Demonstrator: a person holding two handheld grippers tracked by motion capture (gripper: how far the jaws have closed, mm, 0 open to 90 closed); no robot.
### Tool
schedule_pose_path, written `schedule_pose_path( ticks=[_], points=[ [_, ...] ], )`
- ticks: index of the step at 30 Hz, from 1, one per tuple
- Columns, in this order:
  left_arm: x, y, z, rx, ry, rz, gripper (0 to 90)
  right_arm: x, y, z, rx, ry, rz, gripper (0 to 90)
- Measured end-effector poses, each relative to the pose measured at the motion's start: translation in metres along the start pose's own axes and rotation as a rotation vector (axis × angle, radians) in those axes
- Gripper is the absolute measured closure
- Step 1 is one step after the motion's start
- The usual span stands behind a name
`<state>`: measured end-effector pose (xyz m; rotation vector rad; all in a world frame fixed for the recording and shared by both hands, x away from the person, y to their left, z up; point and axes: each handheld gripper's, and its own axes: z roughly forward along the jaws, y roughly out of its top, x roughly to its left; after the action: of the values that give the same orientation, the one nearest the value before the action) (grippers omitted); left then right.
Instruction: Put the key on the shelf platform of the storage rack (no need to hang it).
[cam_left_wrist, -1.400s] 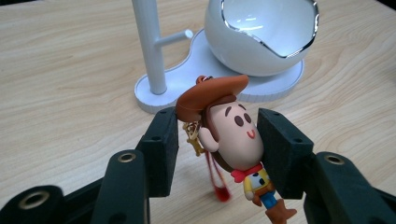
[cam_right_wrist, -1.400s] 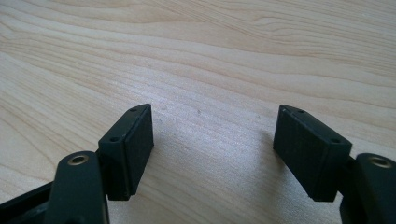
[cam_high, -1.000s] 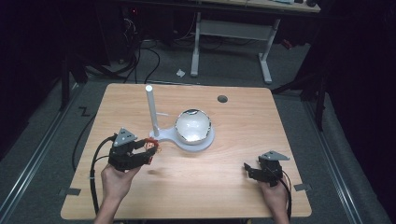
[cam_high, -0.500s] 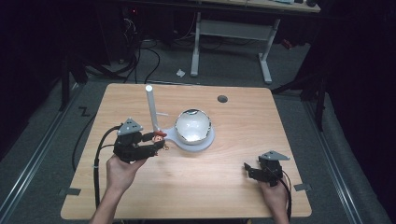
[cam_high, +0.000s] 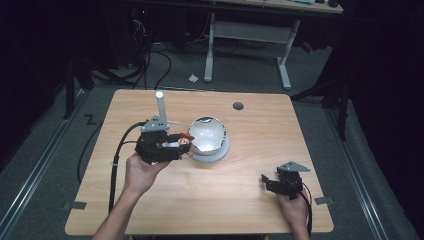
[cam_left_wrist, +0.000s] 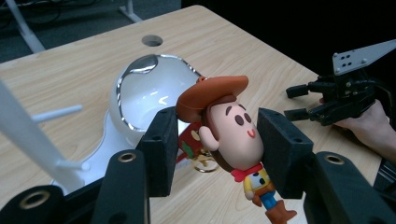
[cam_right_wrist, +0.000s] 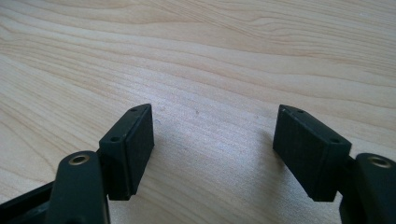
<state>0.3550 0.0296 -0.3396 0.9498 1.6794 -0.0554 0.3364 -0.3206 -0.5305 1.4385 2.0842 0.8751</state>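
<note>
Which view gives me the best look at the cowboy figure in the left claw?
The left gripper view: the cowboy figure sits close up, its head clamped between the left claw pads, hat and face clear. The high view shows it as a small reddish blob; the right gripper view faces bare tabletop.

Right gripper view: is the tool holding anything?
No, the right tool stands open above the bare wooden table, with nothing between its two black pads.

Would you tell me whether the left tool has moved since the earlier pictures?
Yes. In the high view the left tool, shut on the cowboy figure, has shifted up the picture and rightward, closer to the white bowl stand, which stayed put.
</note>
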Motion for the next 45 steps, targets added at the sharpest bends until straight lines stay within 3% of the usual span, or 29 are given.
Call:
schedule_pose_path(
  ticks=[10,15,16,19,22,23,29,33,45],
  points=[
    [-0.021,0.002,0.014,0.032,-0.031,0.015,50.8,0.000,0.000,0.000,0.000,-0.001,-0.001,29.3],
    [-0.028,0.004,0.019,0.049,-0.052,-0.001,50.8,0.000,0.000,0.000,0.000,-0.001,0.000,29.3],
    [-0.029,0.005,0.021,0.063,-0.050,-0.019,50.8,0.000,0.000,0.000,0.000,-0.001,0.000,29.3],
    [-0.032,0.004,0.029,0.070,-0.042,0.008,50.8,0.000,0.000,0.000,0.000,-0.002,0.000,29.3],
    [-0.037,0.004,0.035,0.082,-0.053,0.000,50.8,0.000,0.000,0.000,0.001,-0.003,0.001,29.3],
    [-0.038,0.003,0.038,0.082,-0.059,0.015,50.8,0.000,0.000,0.000,0.001,-0.003,0.001,29.3],
    [-0.044,-0.001,0.059,0.081,-0.052,0.020,50.8,-0.001,0.000,0.000,0.001,-0.007,0.007,29.5],
    [-0.044,-0.006,0.070,0.066,-0.047,0.022,50.8,-0.001,0.000,0.000,0.002,-0.008,0.004,29.2],
    [-0.021,-0.019,0.096,0.047,0.018,0.030,50.7,-0.001,0.000,0.000,0.002,-0.008,0.003,29.2]
  ],
)
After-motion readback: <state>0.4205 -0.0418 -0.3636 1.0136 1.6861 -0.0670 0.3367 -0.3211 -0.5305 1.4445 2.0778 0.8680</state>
